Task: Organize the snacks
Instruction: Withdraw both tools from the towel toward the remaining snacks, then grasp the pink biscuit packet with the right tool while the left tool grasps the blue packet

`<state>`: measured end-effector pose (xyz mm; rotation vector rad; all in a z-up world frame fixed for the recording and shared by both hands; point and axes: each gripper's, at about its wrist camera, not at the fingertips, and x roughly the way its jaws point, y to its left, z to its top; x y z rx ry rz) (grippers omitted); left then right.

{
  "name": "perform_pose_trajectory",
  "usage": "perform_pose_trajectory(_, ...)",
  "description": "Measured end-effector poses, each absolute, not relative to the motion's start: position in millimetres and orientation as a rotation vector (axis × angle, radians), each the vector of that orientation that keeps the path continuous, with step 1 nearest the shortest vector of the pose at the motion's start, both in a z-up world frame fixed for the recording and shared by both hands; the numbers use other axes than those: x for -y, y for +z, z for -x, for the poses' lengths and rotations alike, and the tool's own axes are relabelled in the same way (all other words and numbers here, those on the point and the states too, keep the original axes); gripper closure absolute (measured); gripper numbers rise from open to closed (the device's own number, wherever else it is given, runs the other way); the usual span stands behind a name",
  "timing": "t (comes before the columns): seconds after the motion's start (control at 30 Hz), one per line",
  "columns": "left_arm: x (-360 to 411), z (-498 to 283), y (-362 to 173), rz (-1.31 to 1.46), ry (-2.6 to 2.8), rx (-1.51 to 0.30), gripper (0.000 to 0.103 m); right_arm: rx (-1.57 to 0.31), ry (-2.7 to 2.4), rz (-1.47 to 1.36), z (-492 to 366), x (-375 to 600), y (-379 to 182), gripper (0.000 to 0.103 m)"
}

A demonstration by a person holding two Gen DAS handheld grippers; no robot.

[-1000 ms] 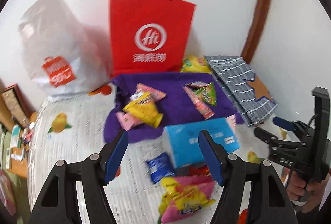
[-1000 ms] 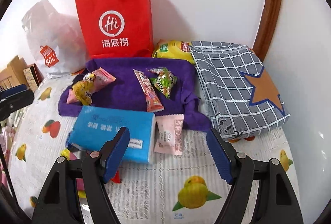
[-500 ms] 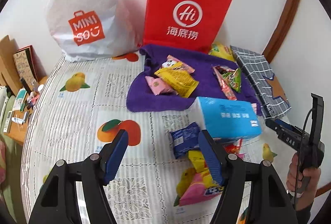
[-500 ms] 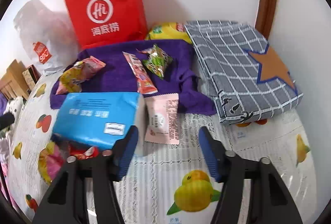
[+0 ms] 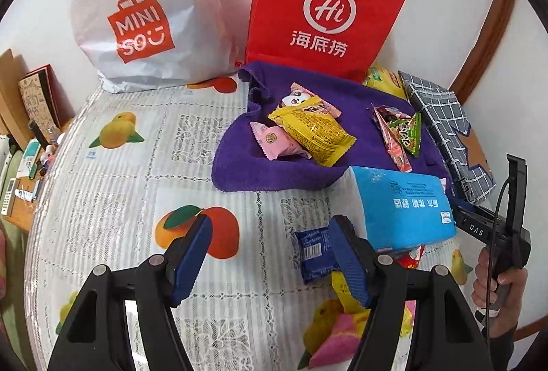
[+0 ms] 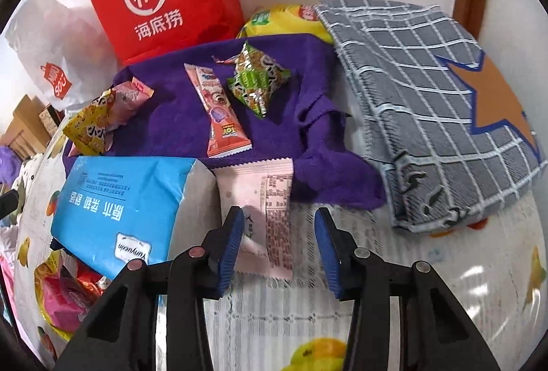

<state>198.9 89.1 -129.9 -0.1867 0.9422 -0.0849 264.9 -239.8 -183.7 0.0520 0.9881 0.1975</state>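
A purple towel [image 5: 359, 148] holds several snacks: a yellow packet [image 5: 311, 131], pink packets, a green packet [image 6: 255, 80] and a long pink stick packet [image 6: 219, 111]. A pale pink packet [image 6: 263, 200] lies on the tablecloth at the towel's near edge. My right gripper [image 6: 279, 241] hangs just over it, its jaws closing, with the packet between them and the right pad still clear of it. My left gripper [image 5: 270, 254] is open over bare tablecloth, a small blue packet [image 5: 313, 254] beside its right finger. The right gripper [image 5: 493, 230] also shows at the left wrist view's right edge, held by a hand.
A blue tissue pack [image 6: 123, 206] lies left of the pale pink packet, with pink and yellow snack bags [image 5: 339, 326] under its near end. A red paper bag [image 5: 325, 8] and a white shopping bag [image 5: 137, 15] stand at the wall. A folded grey checked cloth [image 6: 428, 104] lies right.
Both grippers have sunk toward the table. The right jaws have narrowed around the pale pink packet. The left view has swung left, off the tissue pack.
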Motion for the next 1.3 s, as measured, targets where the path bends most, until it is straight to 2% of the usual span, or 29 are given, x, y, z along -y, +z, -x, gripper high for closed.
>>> perform_pose_trajectory(0.1, -89, -204, -134, 0.188, -0.088, -0.951, 0.035, -0.991, 0.244, -0.059, -270, 239, -186, 0.049)
perform_pose_trajectory(0.27, -87, -211, -140, 0.198, -0.103, -0.962, 0.035, -1.005, 0.308, -0.065, -277, 239, -191, 0.049)
perform_pose_trajectory(0.37, -84, -214, -142, 0.201, -0.111, -0.969, 0.035, -1.011, 0.357, -0.099, -276, 241, -192, 0.067)
perform_pose_trajectory(0.43, -81, -215, -143, 0.208, -0.126, -0.968, 0.035, -0.993, 0.339, -0.072, -272, 240, -188, 0.07)
perform_pose_trajectory(0.5, -77, -214, -143, 0.219, -0.165, -0.968, 0.035, -0.982, 0.329, -0.065, -268, 241, -185, 0.082)
perform_pose_trajectory(0.53, -75, -214, -144, 0.219, -0.179, -0.97, 0.035, -0.983, 0.336, -0.083, -266, 244, -182, 0.084)
perform_pose_trajectory(1.03, -48, -224, -194, 0.115, -0.108, -1.132, 0.036, -1.046, 0.333, -0.097, -217, 265, -182, 0.085)
perform_pose_trajectory(1.13, -55, -223, -197, 0.123, -0.088, -1.133, 0.035, -1.04, 0.317, -0.043, -210, 259, -182, 0.077)
perform_pose_trajectory(1.3, -50, -223, -199, 0.094, -0.101, -1.124, 0.034, -1.025, 0.296, -0.003, -201, 253, -181, 0.048)
